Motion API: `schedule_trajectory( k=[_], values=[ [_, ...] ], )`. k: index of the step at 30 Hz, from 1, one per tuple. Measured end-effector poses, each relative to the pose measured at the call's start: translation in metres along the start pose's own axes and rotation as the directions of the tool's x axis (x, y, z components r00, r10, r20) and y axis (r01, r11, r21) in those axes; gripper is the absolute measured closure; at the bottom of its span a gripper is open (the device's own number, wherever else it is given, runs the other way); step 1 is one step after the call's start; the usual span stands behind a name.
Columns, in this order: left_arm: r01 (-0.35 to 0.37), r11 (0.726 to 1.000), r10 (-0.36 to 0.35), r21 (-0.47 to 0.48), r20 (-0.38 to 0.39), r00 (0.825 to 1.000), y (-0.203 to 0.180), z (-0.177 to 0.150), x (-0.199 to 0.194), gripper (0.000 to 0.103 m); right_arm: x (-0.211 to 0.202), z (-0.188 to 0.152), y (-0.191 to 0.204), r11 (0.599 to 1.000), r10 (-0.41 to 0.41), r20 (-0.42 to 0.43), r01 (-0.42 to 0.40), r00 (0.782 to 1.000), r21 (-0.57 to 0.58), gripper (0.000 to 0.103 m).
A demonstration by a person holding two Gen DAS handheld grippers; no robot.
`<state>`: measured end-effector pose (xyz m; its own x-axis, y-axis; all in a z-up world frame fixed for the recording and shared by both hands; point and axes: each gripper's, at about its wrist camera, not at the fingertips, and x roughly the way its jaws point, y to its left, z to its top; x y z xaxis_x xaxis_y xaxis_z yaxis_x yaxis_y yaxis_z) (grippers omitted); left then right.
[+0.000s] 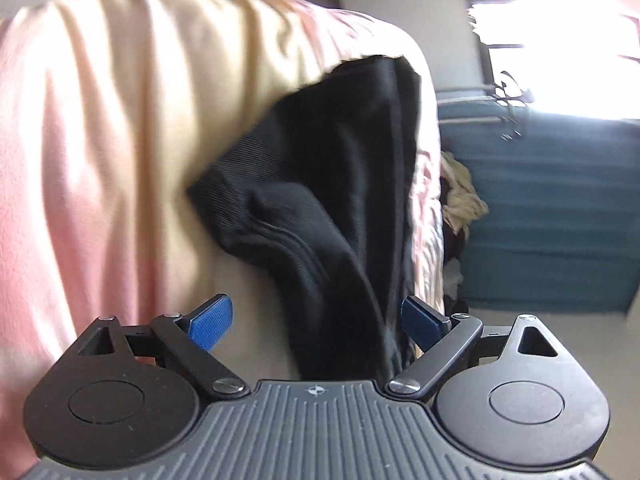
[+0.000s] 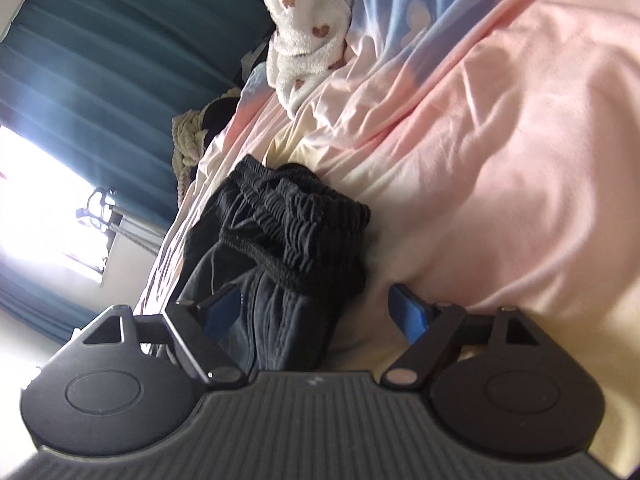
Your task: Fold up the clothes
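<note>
Both grippers, left gripper [image 1: 316, 322] and right gripper [image 2: 316, 306], gape wide, holding nothing; the soft, limp black trousers [image 2: 280, 240] look best pinched at the elastic waistband [image 2: 304, 208].

Bright daylight pours in through the window [image 1: 560, 20], and its glass is all white glare. Away from the window, the pink sheet [image 2: 520, 160] shows soft shadows. Both pictures bend at the edges and look blurry.

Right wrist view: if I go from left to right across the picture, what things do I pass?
Bright window → blue curtain → black pants → pink bedsheet.
</note>
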<state>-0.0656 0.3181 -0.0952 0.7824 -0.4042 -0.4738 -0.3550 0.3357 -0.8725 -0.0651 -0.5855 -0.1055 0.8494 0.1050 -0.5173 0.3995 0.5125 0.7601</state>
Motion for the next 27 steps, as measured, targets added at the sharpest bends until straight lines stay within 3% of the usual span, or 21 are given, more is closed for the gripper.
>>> schedule_trajectory(
  k=[5, 9, 10, 13, 15, 16, 18, 27],
  values=[
    [-0.032, 0.983, 0.027, -0.180, -0.032, 0.999, 0.045, 0.028, 0.020, 0.011, 0.011, 0.005, -0.002, 1.000, -0.008, 0.034, 0.007, 0.999, 0.004, 0.023],
    [-0.036, 0.993, 0.032, -0.113, -0.041, 0.999, 0.033, 0.031, 0.027, 0.013, 0.022, 0.007, -0.003, 0.999, 0.003, 0.060, -0.006, 0.998, 0.045, 0.036],
    [-0.054, 0.992, 0.050, -0.113, -0.034, 0.998, 0.032, 0.032, 0.027, 0.020, 0.025, 0.006, -0.002, 0.999, -0.003, 0.066, 0.000, 0.998, 0.049, 0.039],
    [-0.131, 0.986, 0.129, -0.101, -0.025, 0.991, 0.028, 0.033, 0.024, 0.060, 0.024, 0.002, 0.001, 0.999, -0.015, 0.100, 0.009, 0.995, 0.054, 0.058],
    [-0.138, 0.988, 0.138, -0.069, -0.008, 0.990, 0.024, 0.038, 0.014, 0.079, 0.020, -0.001, 0.004, 0.998, -0.019, 0.129, 0.011, 0.991, 0.056, 0.066],
    [-0.124, 0.990, 0.125, -0.064, 0.015, 0.992, 0.022, 0.040, 0.007, 0.096, 0.018, -0.003, 0.005, 0.998, -0.021, 0.143, 0.012, 0.989, 0.057, 0.073],
    [-0.116, 0.992, 0.119, -0.043, 0.060, 0.991, 0.012, 0.043, -0.009, 0.098, 0.014, -0.006, 0.008, 0.998, -0.024, 0.172, 0.014, 0.985, 0.060, 0.078],
    [-0.068, 0.997, 0.060, 0.034, 0.208, 0.976, -0.038, 0.056, -0.056, 0.099, 0.005, -0.014, -0.007, 0.996, -0.042, 0.198, 0.027, 0.979, 0.080, 0.085]
  ],
)
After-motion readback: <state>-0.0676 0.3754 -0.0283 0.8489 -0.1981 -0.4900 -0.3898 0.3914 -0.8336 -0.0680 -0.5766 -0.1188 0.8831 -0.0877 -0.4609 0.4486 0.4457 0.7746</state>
